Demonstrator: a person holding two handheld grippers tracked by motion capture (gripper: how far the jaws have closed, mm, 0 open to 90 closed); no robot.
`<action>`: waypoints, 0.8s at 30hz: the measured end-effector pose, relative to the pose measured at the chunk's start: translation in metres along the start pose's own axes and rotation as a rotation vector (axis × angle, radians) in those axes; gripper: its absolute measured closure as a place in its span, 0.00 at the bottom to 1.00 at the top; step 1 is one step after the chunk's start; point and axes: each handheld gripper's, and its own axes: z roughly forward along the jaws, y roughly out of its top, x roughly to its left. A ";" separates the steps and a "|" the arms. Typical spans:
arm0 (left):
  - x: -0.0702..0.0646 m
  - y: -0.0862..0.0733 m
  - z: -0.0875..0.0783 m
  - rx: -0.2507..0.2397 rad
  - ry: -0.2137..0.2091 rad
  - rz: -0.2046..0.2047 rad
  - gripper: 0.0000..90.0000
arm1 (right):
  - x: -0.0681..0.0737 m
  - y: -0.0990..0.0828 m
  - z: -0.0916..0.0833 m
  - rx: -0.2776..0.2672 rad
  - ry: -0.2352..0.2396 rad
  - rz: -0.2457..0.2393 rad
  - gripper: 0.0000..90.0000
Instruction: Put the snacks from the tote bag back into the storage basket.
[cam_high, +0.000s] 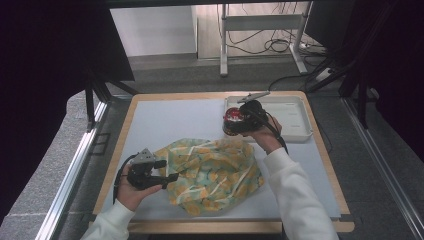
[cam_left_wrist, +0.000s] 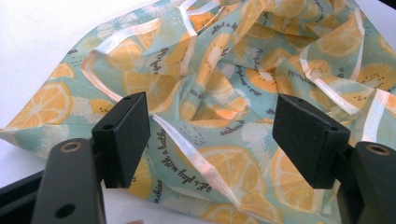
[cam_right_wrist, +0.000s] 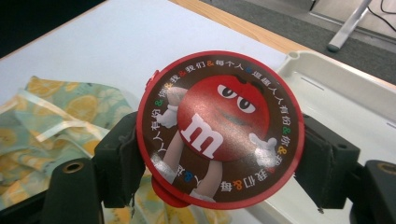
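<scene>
White worktop (cam_high: 165, 120): right tool (cam_right_wrist: 219, 154) clamps candy tin (cam_right_wrist: 219, 128) by its round sides beside tray (cam_high: 295, 117), may slip; left tool (cam_left_wrist: 215, 135), jaws apart, could snag bag (cam_high: 212, 172).

I am working in what looks like a lab or a recording bay rather than a home. My table (cam_high: 150, 125) is a wood-edged board under a plain pale sheet, fenced on both sides by dark curtains (cam_high: 45, 75) and black frame struts (cam_high: 97, 95) — a screened-off booth. Beyond its far edge the floor is grey carpet (cam_high: 200, 77), and a white metal desk frame (cam_high: 260, 30) stands there with loose cables (cam_high: 260, 47) trailing beneath it — more cables run along the floor at the right. Aluminium rails (cam_high: 70, 170) flank the table. The white plastic tray (cam_high: 295, 112) also suggests a test bench.
</scene>
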 end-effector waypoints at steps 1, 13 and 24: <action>0.000 0.000 0.000 0.000 0.000 0.000 0.31 | -0.002 0.000 0.002 0.003 -0.007 0.000 0.28; 0.001 0.000 -0.001 0.001 -0.001 0.002 0.31 | -0.013 -0.002 0.018 0.039 -0.036 0.017 0.28; 0.001 0.000 -0.002 -0.002 -0.001 0.001 0.31 | -0.027 -0.004 0.031 0.061 -0.073 0.044 0.28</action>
